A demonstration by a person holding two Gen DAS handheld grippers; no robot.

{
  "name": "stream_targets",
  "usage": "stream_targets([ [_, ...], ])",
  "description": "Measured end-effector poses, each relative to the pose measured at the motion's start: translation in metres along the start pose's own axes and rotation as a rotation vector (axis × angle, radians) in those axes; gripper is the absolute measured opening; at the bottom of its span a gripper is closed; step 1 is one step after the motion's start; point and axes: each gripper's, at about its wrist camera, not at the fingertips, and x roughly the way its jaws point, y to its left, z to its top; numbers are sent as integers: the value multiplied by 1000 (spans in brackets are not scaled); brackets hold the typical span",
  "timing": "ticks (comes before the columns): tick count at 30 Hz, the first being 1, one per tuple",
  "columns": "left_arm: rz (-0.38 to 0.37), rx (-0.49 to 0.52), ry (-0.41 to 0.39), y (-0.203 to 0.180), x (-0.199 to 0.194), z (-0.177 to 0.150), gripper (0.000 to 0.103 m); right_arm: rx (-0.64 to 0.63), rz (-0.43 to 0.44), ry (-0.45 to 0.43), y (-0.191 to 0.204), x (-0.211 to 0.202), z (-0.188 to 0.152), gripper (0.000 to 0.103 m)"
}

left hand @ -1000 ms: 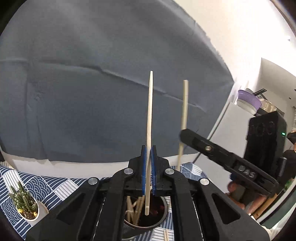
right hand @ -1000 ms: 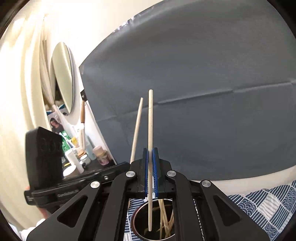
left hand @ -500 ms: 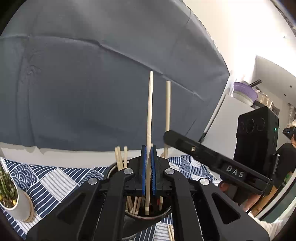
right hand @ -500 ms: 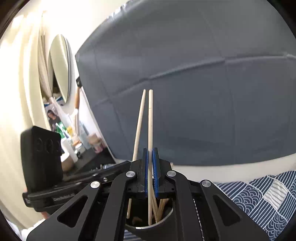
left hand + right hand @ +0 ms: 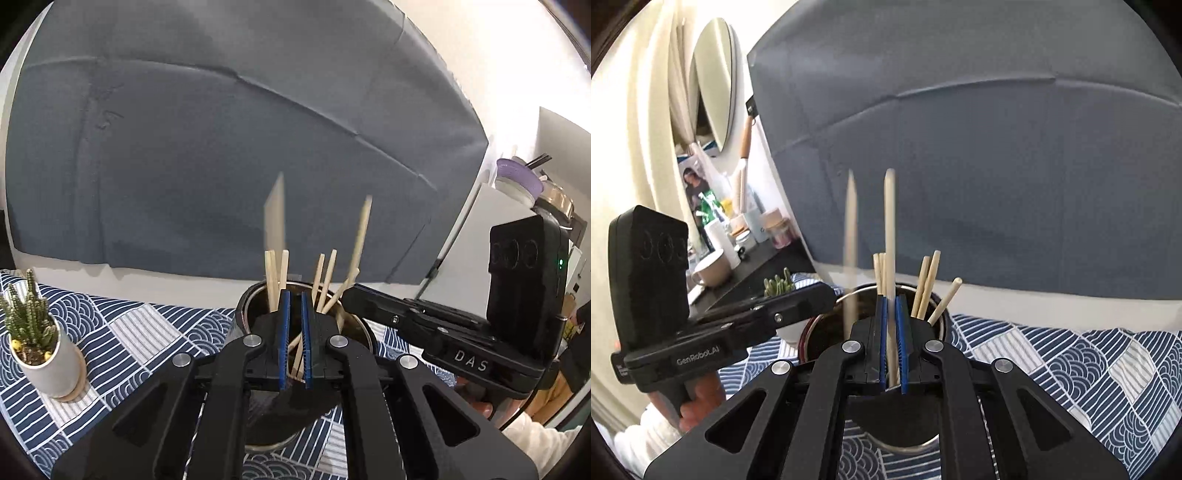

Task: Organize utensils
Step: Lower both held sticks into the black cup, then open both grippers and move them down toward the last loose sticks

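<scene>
Grey backdrop and wave-patterned counter (image 5: 122, 332) frame a steel holder (image 5: 938, 325): the left gripper (image 5: 294, 343), slightly parted, drops its blurred chopstick (image 5: 275, 214); the right gripper (image 5: 894, 347) loosely flanks another chopstick (image 5: 890, 236). Light, stiff, slippery sticks; best pinched mid-shaft.

Held side by side and tilted slightly downward, the left gripper (image 5: 294, 297) shows its blue pads narrowly apart, while the right gripper (image 5: 892, 300) has its jaws opening around a blurred chopstick (image 5: 891, 236); the left hand (image 5: 698, 402) clasps its handle
</scene>
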Motion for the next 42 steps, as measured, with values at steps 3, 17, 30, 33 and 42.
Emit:
stream_targets([
  [3,14,4,14,-3,-9,2,24,-19,-22,7,6,-7,4,9],
  [17,52,-3,150,0,-59,12,75,11,-137,45,30,-51,12,58],
  [30,110,137,330,-10,-67,-24,93,157,-262,153,29,-79,-42,86],
  [33,75,143,370,-19,-63,-36,94,161,-284,189,26,-83,-53,89],
  [42,75,85,478,-36,-37,-77,94,193,-290,351,3,-80,-91,90],
])
